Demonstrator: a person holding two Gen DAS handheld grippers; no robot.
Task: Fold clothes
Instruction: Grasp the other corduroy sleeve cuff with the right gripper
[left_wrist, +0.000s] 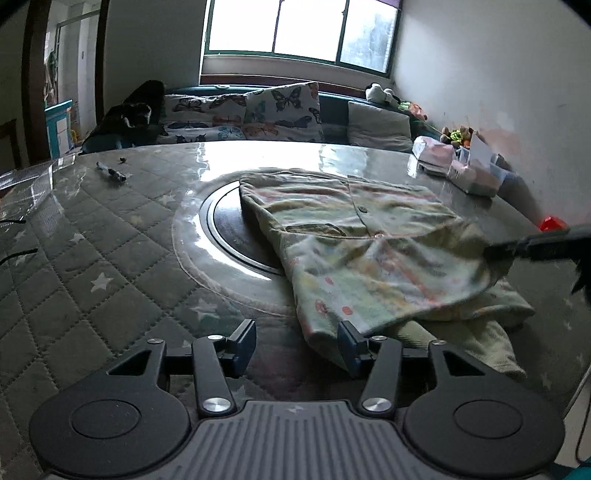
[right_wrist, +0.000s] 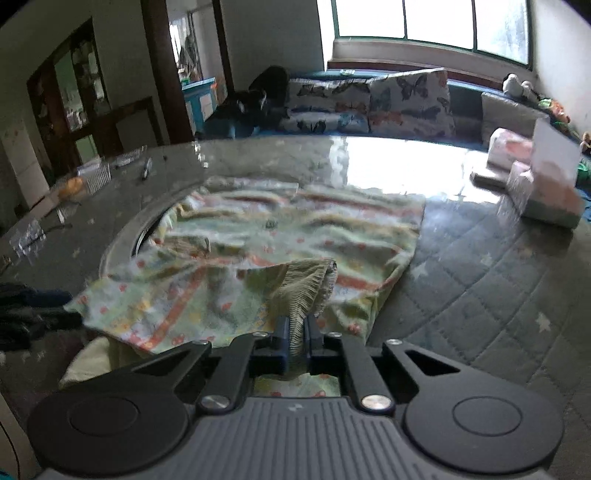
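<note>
A pale green child's top (left_wrist: 351, 236) with orange and red print lies on the table, partly over a dark round disc (left_wrist: 229, 225). My left gripper (left_wrist: 297, 343) stands open at the garment's near corner; the cloth edge rests against the right finger (left_wrist: 349, 343) and nothing is pinched. My right gripper (right_wrist: 297, 334) is shut on a ribbed cuff (right_wrist: 306, 291) of the top (right_wrist: 280, 236), bunched upright between the pads. In the left wrist view the right gripper (left_wrist: 535, 245) shows at the right edge, holding that side of the cloth lifted.
The table (left_wrist: 92, 251) has a quilted grey star cover under a glossy clear sheet. A pen (left_wrist: 110, 172) lies far left, clear plastic trays (left_wrist: 26, 184) at the left edge, tissue packs (left_wrist: 472, 173) far right. A sofa with butterfly cushions (left_wrist: 280, 110) stands behind.
</note>
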